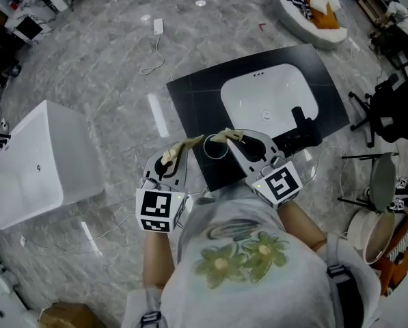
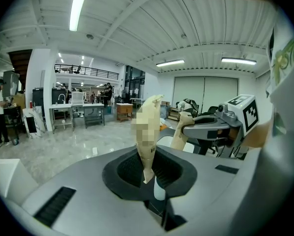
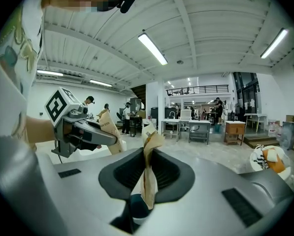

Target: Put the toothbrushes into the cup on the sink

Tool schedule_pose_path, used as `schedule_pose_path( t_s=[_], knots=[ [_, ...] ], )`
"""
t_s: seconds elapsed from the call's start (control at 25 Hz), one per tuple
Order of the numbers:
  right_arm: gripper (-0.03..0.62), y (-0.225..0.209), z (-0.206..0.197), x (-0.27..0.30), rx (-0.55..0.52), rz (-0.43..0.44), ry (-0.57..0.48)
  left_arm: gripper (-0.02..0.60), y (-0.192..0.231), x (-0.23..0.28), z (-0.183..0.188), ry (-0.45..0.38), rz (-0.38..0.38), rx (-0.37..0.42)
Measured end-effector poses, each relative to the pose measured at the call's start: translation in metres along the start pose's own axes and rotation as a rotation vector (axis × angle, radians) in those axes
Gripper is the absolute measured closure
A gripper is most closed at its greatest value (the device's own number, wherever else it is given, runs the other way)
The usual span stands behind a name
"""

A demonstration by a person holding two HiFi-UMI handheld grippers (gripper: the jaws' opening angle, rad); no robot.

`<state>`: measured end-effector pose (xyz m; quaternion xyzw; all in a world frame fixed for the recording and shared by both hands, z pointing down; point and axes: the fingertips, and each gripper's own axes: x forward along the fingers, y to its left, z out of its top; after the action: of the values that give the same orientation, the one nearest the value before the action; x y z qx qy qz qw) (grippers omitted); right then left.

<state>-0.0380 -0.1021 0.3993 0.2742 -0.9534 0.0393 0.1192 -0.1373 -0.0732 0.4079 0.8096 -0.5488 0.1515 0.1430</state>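
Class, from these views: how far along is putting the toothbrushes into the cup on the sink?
Done: nothing; the cup beside the basin looks empty. In hand: the left gripper is shut on a wrapped toothbrush, the right gripper on a second wrapped toothbrush, both held near the cup. Left: lowering both into it.

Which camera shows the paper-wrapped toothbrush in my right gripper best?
Right gripper view: the paper-wrapped toothbrush stands pinched between the right gripper's jaws, close up. Head view shows only its top end; left gripper view shows it small and distant.
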Motion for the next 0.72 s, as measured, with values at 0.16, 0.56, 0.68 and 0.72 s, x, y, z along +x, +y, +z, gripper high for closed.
schedule_pose_path(
  t_s=[0.16, 0.56, 0.68, 0.72],
  knots=[
    [0.531, -0.002, -0.005, 0.010, -0.009, 0.016, 0.017, 0.537, 0.006, 0.003, 0.001, 0.002, 0.002, -0.001],
    [0.531, -0.009, -0.025, 0.027, 0.008, 0.042, 0.085, 0.537, 0.010, 0.019, 0.002, 0.013, -0.014, -0.001],
    [0.531, -0.011, -0.031, 0.031, 0.016, 0.051, 0.091, 0.537, 0.012, 0.025, 0.000, 0.014, -0.016, -0.006],
    [0.531, -0.011, -0.032, 0.032, 0.015, 0.055, 0.094, 0.537, 0.013, 0.026, 0.000, 0.014, -0.016, -0.008]
  ],
)
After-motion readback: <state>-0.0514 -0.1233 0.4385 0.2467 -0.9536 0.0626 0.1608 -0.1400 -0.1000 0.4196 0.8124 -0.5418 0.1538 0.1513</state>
